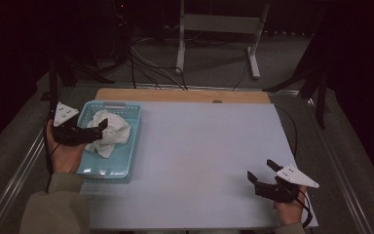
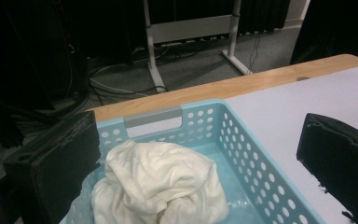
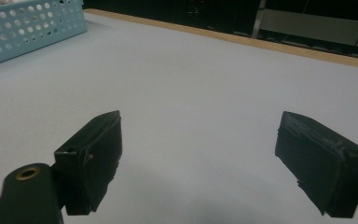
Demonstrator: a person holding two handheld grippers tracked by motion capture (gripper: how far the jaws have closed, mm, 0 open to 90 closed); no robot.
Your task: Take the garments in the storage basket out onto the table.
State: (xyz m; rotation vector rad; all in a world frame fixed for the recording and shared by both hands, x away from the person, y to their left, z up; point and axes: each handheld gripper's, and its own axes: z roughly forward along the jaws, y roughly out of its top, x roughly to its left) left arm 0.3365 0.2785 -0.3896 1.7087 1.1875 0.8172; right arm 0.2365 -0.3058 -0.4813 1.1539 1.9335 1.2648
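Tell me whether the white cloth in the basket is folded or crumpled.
Crumpled: the white cloth lies bunched in irregular creases inside the blue basket, no flat folded edges.

A wooden table (image 1: 185, 95) carries a pale sheet (image 1: 199, 161), bearing a blue basket (image 1: 131, 146).

Between my left fingers (image 2: 51, 163), matt black and scuffed at the edges, lies soft, crumpled white cloth (image 2: 158, 186) in a smooth, perforated blue plastic basket (image 2: 261, 172). Beneath my right fingers (image 3: 91, 158) the tabletop (image 3: 191, 93) looks matt and smooth, wood-edged beyond.
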